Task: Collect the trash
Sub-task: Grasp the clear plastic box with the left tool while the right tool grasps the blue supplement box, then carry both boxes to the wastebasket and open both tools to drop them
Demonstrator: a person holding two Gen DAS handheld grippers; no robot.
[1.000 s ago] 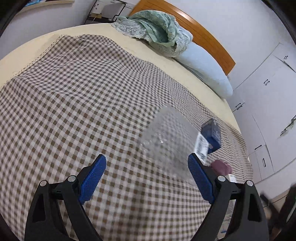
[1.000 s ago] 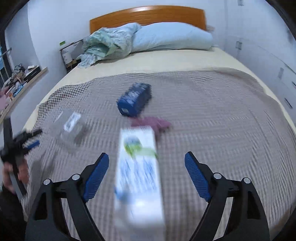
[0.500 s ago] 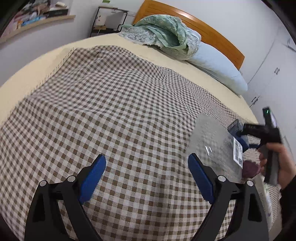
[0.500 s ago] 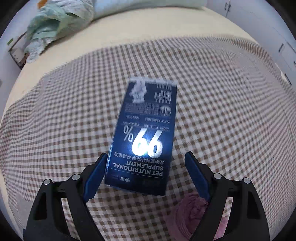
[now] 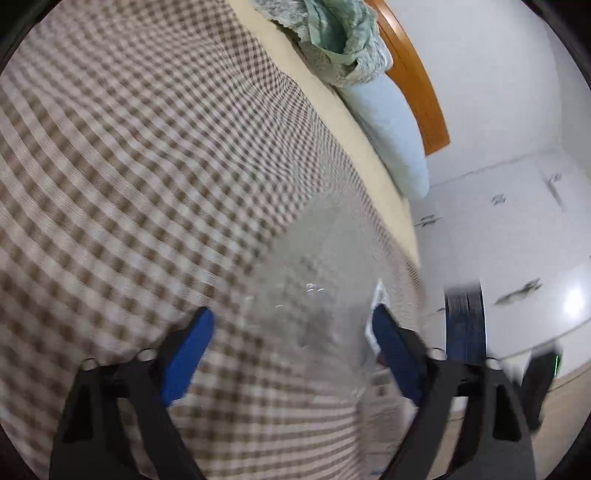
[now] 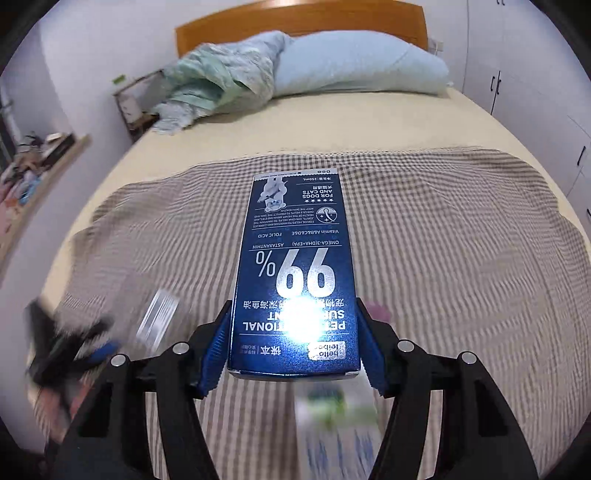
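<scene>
My right gripper (image 6: 293, 350) is shut on a dark blue pet supplement box (image 6: 295, 273) and holds it above the checked blanket (image 6: 461, 258). My left gripper (image 5: 291, 343) is open just over a clear plastic package (image 5: 317, 280) with a white label (image 5: 376, 299); the package lies on the blanket (image 5: 129, 166) between the blue pads. The blue box also shows blurred at the right of the left wrist view (image 5: 463, 321). The clear package also shows in the right wrist view (image 6: 157, 319), beside the blurred left gripper (image 6: 70, 350).
A white and green carton (image 6: 340, 424) lies blurred below the held box. A maroon scrap (image 6: 378, 314) lies just right of it. A blue pillow (image 6: 362, 70), a green cloth (image 6: 218, 85) and a wooden headboard (image 6: 295, 18) are at the bed's far end. White cupboards (image 5: 517, 229) stand beside the bed.
My right gripper has closed on the blue box and lifted it off the blanket. My left gripper has moved in over the clear package, which now lies between its open pads.
</scene>
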